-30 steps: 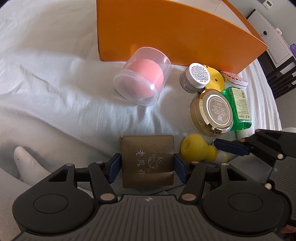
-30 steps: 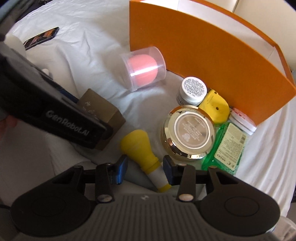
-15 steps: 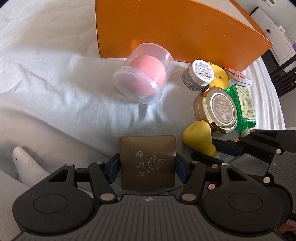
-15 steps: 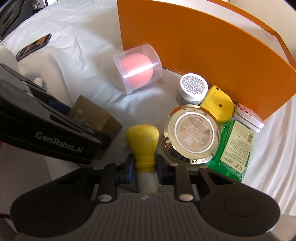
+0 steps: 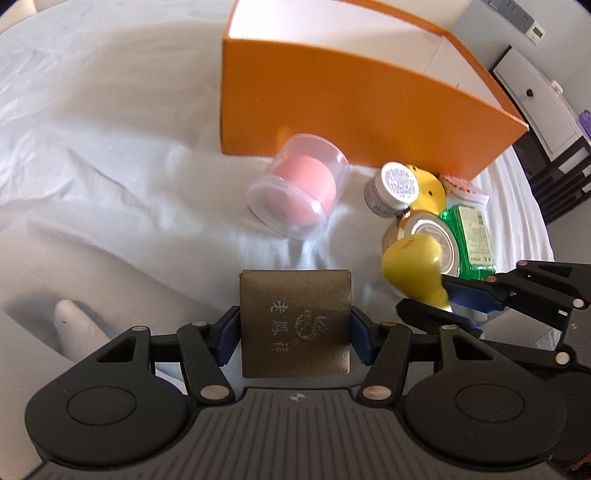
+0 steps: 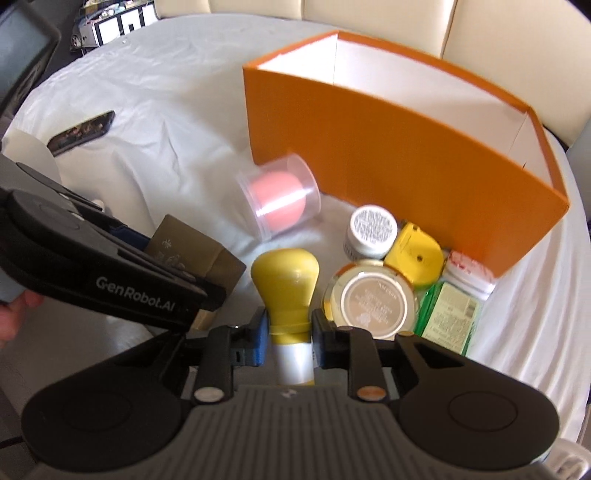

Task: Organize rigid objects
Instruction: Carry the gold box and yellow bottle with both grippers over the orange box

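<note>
A rumpled white sheet [image 5: 110, 155] is spread over the whole work surface and is lit brightly from above. Cream leather seat backs [image 6: 369, 18] are seen behind it in the right wrist view. A white cabinet with a dark knob [image 5: 535, 92] and dark slatted furniture [image 5: 565, 173] are seen at the far right, against a pale grey wall [image 5: 554, 14].

left claw [image 5: 294, 328] clamped, right claw [image 6: 288, 332] clamped
</note>
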A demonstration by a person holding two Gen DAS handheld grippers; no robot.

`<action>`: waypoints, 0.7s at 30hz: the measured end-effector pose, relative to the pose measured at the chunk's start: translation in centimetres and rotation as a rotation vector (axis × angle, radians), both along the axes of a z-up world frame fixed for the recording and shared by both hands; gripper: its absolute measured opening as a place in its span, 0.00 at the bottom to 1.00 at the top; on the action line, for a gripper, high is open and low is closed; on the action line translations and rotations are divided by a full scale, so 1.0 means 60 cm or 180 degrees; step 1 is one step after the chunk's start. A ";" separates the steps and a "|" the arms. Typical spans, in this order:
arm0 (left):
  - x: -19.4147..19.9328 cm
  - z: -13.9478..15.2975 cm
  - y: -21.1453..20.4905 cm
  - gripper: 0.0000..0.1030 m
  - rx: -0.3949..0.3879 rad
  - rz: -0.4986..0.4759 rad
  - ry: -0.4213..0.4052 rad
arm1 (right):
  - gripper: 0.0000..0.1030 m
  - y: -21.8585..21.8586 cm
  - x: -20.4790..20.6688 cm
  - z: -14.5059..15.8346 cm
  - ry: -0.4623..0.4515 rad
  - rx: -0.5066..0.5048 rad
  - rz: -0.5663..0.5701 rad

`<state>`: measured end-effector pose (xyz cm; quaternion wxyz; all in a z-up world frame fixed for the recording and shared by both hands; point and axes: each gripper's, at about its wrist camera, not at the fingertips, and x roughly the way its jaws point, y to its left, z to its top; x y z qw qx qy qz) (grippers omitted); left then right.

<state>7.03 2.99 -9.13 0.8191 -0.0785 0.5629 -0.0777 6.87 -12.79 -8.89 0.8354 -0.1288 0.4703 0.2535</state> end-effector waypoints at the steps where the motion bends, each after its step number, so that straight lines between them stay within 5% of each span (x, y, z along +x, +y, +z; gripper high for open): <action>1: -0.001 0.005 0.003 0.67 -0.0008 0.0018 -0.0021 | 0.23 0.001 0.002 0.004 -0.0019 0.0018 -0.0013; 21: 0.051 0.134 0.011 0.67 0.0010 -0.0047 -0.0783 | 0.23 -0.037 0.068 0.136 -0.0725 0.0427 -0.0426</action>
